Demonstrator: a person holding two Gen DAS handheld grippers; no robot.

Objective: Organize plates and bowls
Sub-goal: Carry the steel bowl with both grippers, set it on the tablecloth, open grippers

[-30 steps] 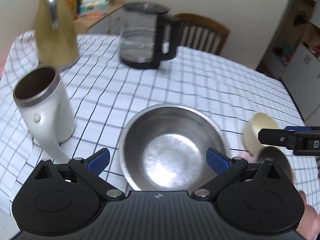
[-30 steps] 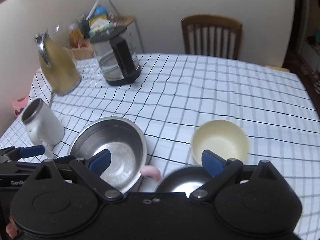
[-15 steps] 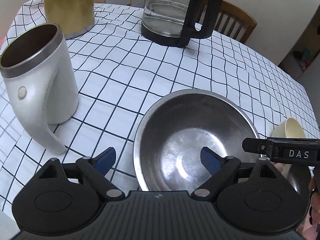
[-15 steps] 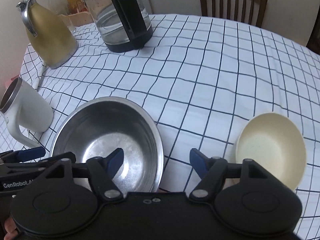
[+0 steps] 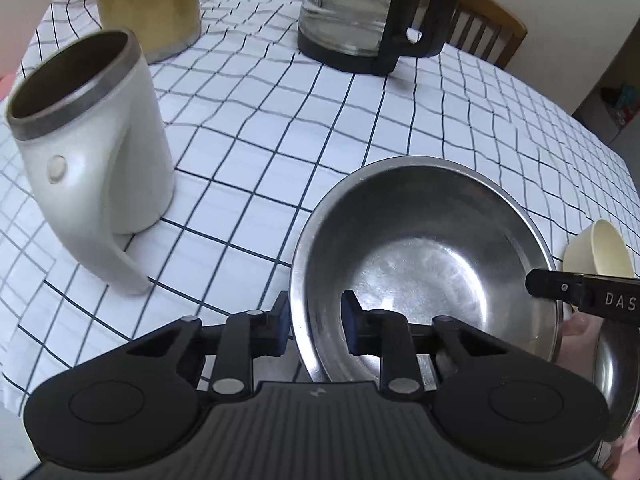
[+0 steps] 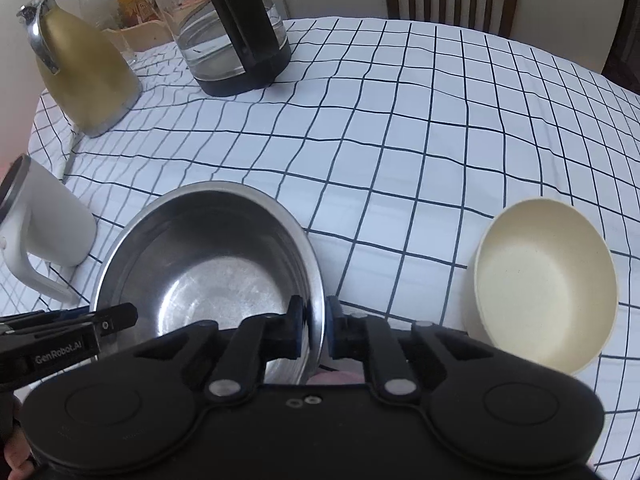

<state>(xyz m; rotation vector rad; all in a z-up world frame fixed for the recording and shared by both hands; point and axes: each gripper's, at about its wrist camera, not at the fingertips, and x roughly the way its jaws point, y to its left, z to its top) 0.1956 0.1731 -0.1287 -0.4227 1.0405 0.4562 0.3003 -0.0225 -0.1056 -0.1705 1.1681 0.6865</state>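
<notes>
Gripping the steel bowl (image 5: 432, 264) from both sides now. Left gripper (image 5: 314, 322) closing on the near-left rim, one pad outside the wall, one inside; a second ago spread wide above the bowl, now narrowed to about wall thickness, with a sliver of gap possibly left at the inner pad. Right gripper (image 6: 314, 330) clamped on the opposite rim, pads tight on the metal, likewise spread wide a second ago. Both dropped from a hover to rim level. Bowl sitting flat on the checked tablecloth (image 6: 400, 140), between the white mug (image 5: 92, 168) and the cream bowl (image 6: 544, 284), clear of both. Second small metal dish (image 5: 612, 380) just beside, at the right edge. Looks like grasp done, lift next. Likely plan: nest the bowls. Thin slick rim, so risk of slip or tilt if lifted unevenly.
</notes>
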